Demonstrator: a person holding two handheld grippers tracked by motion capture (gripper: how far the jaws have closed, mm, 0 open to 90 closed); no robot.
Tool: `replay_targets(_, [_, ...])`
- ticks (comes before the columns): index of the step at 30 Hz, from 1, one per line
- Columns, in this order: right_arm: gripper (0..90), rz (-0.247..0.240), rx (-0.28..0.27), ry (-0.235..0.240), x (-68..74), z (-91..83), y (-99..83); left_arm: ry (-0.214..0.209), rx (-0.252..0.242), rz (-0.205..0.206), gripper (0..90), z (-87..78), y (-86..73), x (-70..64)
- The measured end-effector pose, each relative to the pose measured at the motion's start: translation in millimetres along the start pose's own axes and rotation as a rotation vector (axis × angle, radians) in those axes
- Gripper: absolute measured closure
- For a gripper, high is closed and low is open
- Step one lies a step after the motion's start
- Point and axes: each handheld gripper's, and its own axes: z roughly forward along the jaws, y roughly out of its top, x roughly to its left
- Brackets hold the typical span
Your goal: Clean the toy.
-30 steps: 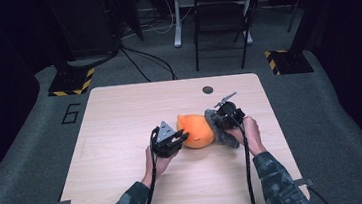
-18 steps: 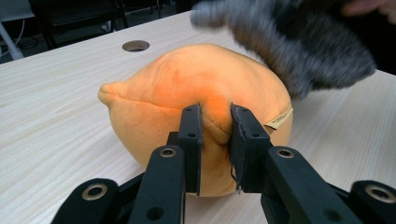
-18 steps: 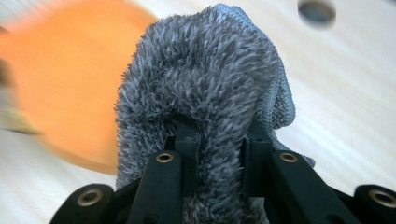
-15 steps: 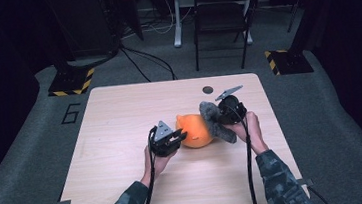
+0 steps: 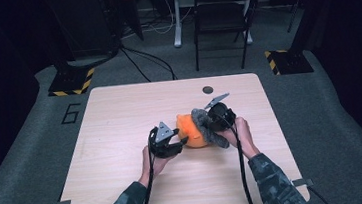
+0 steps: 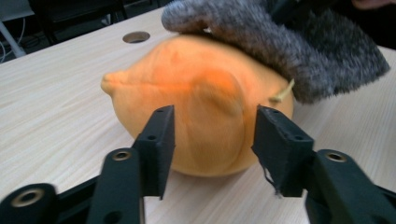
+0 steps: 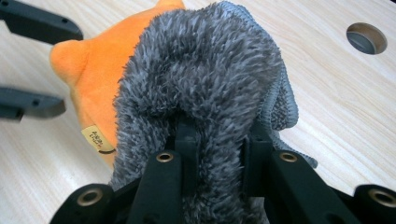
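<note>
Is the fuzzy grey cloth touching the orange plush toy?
Touching: in the left gripper view the fuzzy grey cloth lies draped directly on top of the orange plush toy.

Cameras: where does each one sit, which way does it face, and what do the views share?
High view: above the near table edge, looking forward and down; forearms, both hands show.
Left gripper view: on the left gripper, open jaws facing the orange plush.
Right gripper view: on the right gripper, shut on the grey cloth.
All share plush and cloth.
</note>
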Motion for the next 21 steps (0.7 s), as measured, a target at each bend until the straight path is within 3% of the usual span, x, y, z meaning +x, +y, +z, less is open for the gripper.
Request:
replay_targets(3, [73.0,0.017,-0.009,0.012,-2.8,0.8,-1.4,0.004,0.051,0.048,44.9,7.6,-3.4,-4.3])
replay_targets(6, [73.0,0.033,-0.012,0.023,-4.1,1.0,-2.6,0.008,0.056,0.047,46.1,14.2,-6.1,-6.8])
replay_targets(12, [72.8,0.046,-0.020,0.036,-6.1,1.6,-3.6,0.028,0.038,0.017,72.7,16.8,-7.2,-7.4])
replay_targets(17, [72.7,0.056,-0.033,0.055,-7.4,-3.8,-3.0,0.031,0.040,0.011,78.8,13.9,-4.2,-7.8])
replay_targets(21, [72.7,0.037,-0.061,0.051,-5.7,-14.8,1.9,0.013,0.034,-0.017,79.8,10.7,-1.5,-5.6])
